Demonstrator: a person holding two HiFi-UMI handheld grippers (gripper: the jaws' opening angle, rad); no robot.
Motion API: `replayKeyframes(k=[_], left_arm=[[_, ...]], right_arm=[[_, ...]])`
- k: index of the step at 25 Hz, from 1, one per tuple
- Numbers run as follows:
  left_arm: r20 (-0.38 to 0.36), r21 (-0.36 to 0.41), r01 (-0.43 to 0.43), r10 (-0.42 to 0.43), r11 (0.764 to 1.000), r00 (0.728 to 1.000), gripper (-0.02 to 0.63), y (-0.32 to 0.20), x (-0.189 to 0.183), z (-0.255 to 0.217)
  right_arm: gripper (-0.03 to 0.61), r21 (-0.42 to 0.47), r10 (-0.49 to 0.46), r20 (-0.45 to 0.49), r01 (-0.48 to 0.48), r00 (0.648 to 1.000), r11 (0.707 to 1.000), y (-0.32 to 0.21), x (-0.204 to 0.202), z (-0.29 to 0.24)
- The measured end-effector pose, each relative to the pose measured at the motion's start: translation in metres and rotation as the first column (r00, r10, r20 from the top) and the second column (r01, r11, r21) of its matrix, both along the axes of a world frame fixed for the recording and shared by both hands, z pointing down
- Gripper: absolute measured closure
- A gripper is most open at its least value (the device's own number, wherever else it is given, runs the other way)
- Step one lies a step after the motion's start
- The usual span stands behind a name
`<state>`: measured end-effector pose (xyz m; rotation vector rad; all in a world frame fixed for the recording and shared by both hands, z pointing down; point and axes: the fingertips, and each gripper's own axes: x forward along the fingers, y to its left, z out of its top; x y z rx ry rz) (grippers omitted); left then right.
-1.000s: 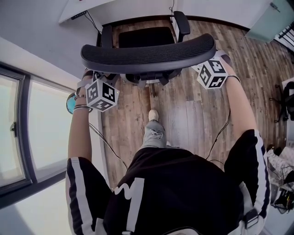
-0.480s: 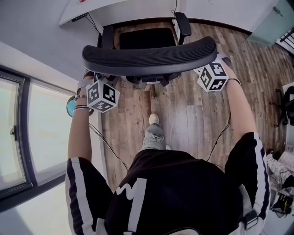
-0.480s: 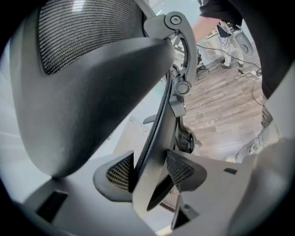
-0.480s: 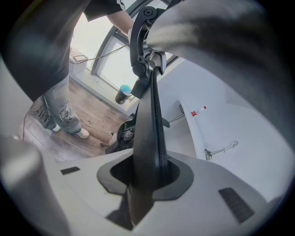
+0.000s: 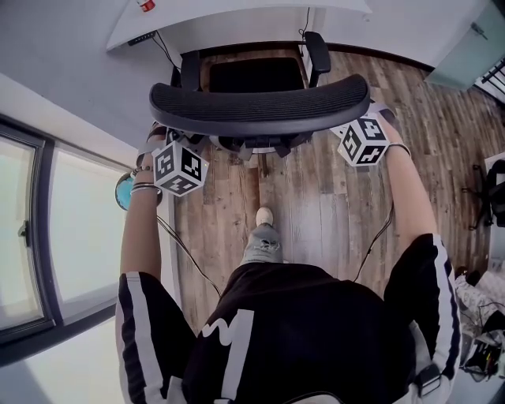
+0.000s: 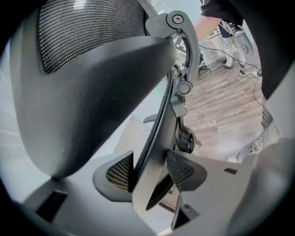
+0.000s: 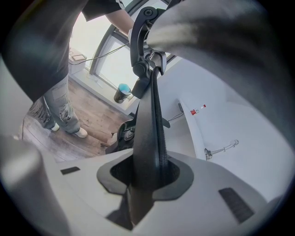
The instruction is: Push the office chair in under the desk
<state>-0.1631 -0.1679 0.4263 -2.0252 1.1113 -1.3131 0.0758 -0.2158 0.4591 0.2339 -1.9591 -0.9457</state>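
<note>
Standing: the person's leg [image 5: 263, 237] is planted on the wooden floor [image 5: 331, 205], right behind the chair, with an arm out to each side.
Down by the left arm: a blue-topped container [image 5: 124, 192] sits on the floor beside the window [image 5: 31, 229].
Left gripper [image 6: 150, 173]: its jaws are clamped on the left edge of the backrest [image 5: 260, 106], one ribbed pad on each side of the rim.
Right gripper [image 7: 145, 177]: same story on the right edge, with the jaws pinched tight on the thin rim.
Office chair [image 5: 252, 142]: upright and facing the table, the curved top of its back spanning from one marker cube to the other.
Seat [image 5: 254, 75]: out over the floor, its front right up at the table's edge. The armrest [image 5: 317, 43] tips meet that edge in the head view.
Table [image 5: 237, 20]: white, dead ahead of the chair, set against the wall.
</note>
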Motion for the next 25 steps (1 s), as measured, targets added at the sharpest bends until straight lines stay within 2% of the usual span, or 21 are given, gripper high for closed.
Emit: replayKeyframes(k=[25], left_arm=[[-0.002,0.008,-0.002,0.002,1.000,1.000,0.390,-0.056,-0.012,0.000]], right_arm=[[0.476,0.008,-0.004,0.010,0.004,1.000,1.000,-0.065,-0.013,0.000]])
